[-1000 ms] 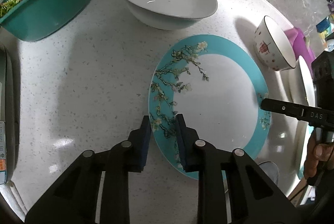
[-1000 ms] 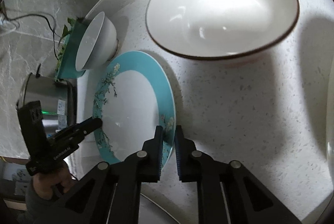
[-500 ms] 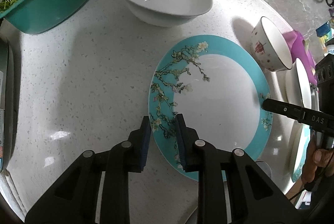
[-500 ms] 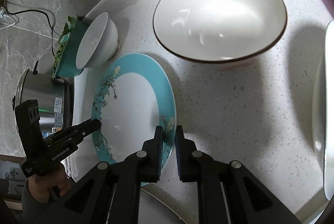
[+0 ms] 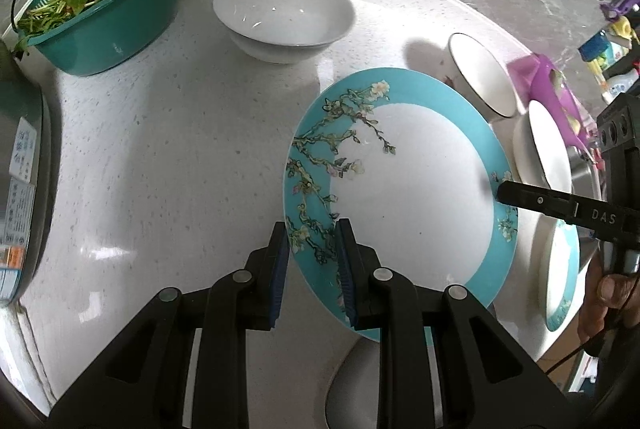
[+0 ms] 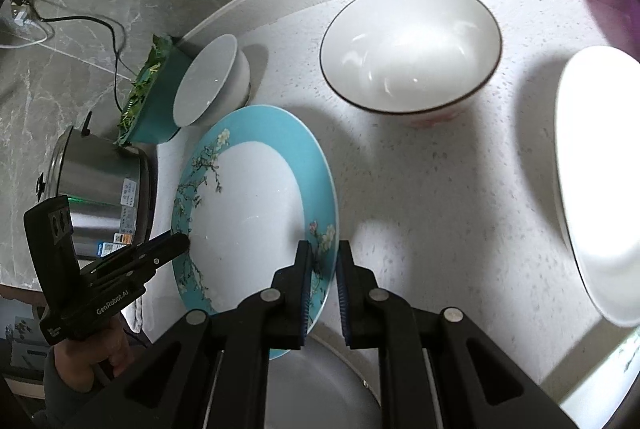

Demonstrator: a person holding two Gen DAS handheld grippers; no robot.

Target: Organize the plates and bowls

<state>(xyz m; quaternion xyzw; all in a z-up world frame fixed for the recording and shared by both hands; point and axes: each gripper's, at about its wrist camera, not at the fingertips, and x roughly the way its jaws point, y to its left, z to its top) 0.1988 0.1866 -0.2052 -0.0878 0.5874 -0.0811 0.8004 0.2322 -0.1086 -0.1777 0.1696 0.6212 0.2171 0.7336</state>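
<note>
A teal-rimmed plate with a blossom pattern point(image 5: 416, 189) is held above the white counter, tilted. My left gripper point(image 5: 310, 249) is shut on its left rim, and my right gripper point(image 6: 322, 269) is shut on the opposite rim; the plate also shows in the right wrist view point(image 6: 248, 205). A plain white bowl point(image 5: 284, 17) stands at the back. A dark-rimmed bowl point(image 6: 410, 45) stands right of the plate. A white dish point(image 6: 596, 173) sits at the far right, and a second teal plate point(image 5: 562, 281) lies beyond it.
A teal basin of green leaves point(image 5: 104, 9) stands at the back left. A steel cooker point(image 6: 96, 185) is at the left edge. A pink object point(image 5: 552, 85) lies at the right. A grey round surface point(image 6: 320, 385) lies below the plate.
The plate has risen from the counter with both grippers on it, and both views have pulled back and up, so the bowls look smaller and farther.
</note>
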